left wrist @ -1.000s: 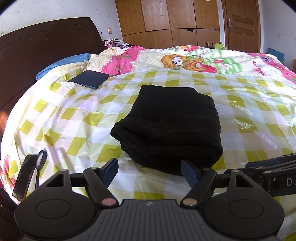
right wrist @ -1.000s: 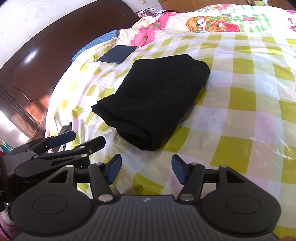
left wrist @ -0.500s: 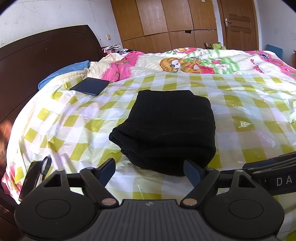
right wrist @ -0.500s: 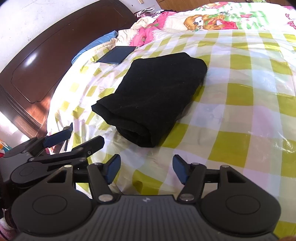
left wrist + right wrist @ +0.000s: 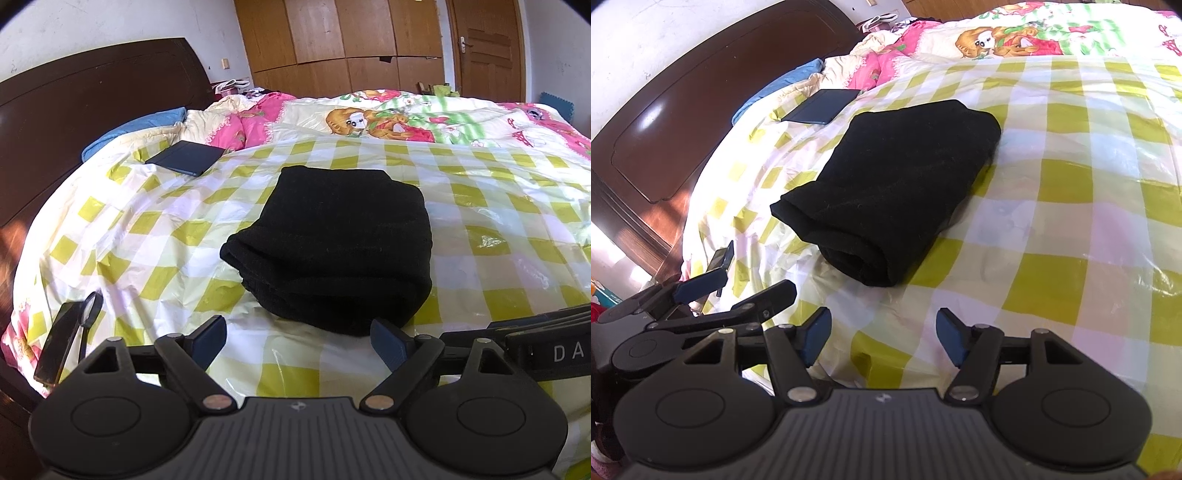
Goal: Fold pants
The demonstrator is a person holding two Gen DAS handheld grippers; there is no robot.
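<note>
Headboard (image 5: 92,110): dark wood at the far left, well apart from the work.
Phone (image 5: 59,341): lies at the left edge of the bed beside a small ring-shaped thing, left of the left gripper.
Tablet (image 5: 186,158): flat dark slab near the pillows, apart from the pants.
Left gripper (image 5: 299,341): jaws wide apart and empty, hanging just short of the near fold of the pants, touching nothing.
Pants (image 5: 343,240): black, folded into a thick, roughly square bundle in the middle of the bed (image 5: 480,221), on the yellow-checked plastic sheet. Layered edges show at the near-left corner; the near side is a rounded fold.
Handling: likely soft, limp and fairly light; the knit looks grippy, yet the glossy sheet beneath may let the whole bundle slide when pushed.
Hold: if any tidying remains, I would pinch the stacked layers at a corner or along the rounded fold, taking all layers together so none peels off.
Progress: folding looks finished or nearly so.
Right gripper (image 5: 882,341): jaws also wide and empty, over bare sheet, near the bundle but clear of it.
</note>
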